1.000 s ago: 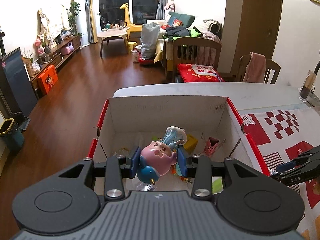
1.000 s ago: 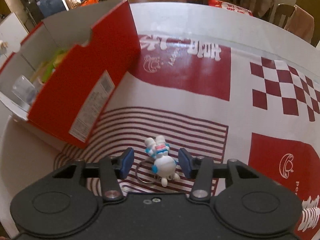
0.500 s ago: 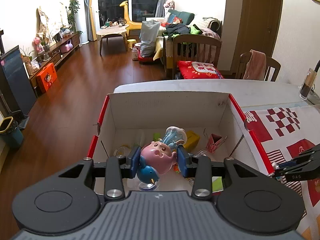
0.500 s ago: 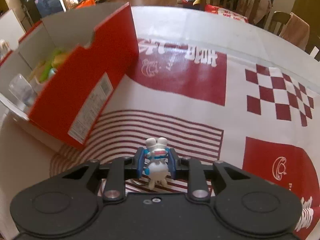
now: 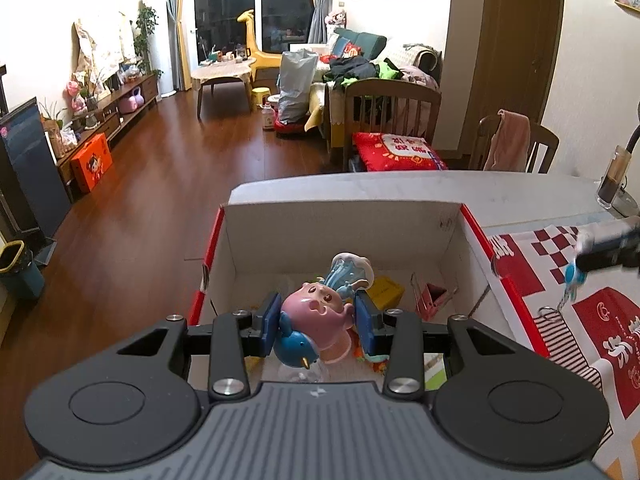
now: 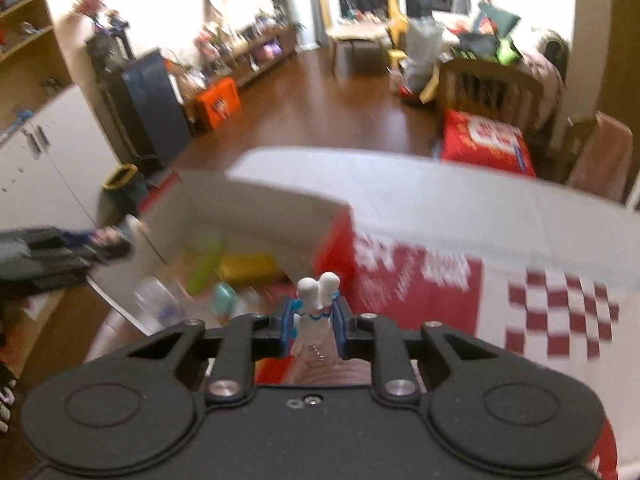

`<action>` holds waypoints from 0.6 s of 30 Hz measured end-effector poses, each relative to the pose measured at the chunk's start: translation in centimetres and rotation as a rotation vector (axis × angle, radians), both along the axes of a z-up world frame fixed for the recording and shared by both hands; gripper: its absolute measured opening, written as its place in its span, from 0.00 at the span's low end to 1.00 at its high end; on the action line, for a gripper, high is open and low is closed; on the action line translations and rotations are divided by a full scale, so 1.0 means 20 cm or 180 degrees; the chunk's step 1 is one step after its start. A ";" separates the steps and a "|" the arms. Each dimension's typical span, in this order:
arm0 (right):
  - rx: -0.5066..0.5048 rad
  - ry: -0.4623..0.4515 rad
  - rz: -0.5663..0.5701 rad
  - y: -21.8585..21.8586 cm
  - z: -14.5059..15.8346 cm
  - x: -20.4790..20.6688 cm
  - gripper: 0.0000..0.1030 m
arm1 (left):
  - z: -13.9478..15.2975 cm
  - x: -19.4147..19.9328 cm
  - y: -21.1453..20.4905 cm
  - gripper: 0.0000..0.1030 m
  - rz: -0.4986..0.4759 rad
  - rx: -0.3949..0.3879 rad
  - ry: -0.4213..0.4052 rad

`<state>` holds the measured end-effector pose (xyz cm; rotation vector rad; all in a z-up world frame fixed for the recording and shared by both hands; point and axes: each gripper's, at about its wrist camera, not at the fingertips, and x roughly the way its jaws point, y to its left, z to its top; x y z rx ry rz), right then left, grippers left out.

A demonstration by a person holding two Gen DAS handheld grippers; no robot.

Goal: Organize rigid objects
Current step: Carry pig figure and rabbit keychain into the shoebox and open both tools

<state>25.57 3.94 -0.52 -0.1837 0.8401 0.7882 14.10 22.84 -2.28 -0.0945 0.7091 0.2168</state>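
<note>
My left gripper [image 5: 316,326] is shut on a pink and blue whale toy [image 5: 314,316] and holds it over the open red and white cardboard box [image 5: 340,220]. My right gripper [image 6: 314,322] is shut on a small white and blue figure keychain [image 6: 314,312], lifted off the table near the box's right wall [image 6: 332,240]. The right gripper also shows at the right edge of the left wrist view [image 5: 600,250], with the keychain ring [image 5: 550,310] hanging below it.
The box holds several toys: a yellow block [image 5: 384,288], a pink piece [image 5: 434,296], a clear cup [image 6: 158,300]. A red and white patterned cloth [image 5: 580,320] covers the table right of the box. A glass [image 5: 612,180] stands at the far right. Chairs stand behind the table.
My right gripper has lifted the keychain figure off the cloth and swung up and left toward the box. My left gripper stays over the box with the whale toy.
</note>
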 end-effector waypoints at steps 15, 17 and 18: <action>-0.0235 0.0191 0.0366 0.50 -0.24 -0.03 0.19 | -0.13 0.25 0.15 0.37 -0.0020 0.0041 0.0332; -0.0290 0.0268 0.0387 0.54 -0.30 -0.04 0.19 | -0.17 0.28 0.16 0.37 -0.0024 0.0072 0.0404; -0.0324 0.0286 0.0385 0.55 -0.32 -0.04 0.19 | -0.19 0.29 0.16 0.37 -0.0033 0.0076 0.0437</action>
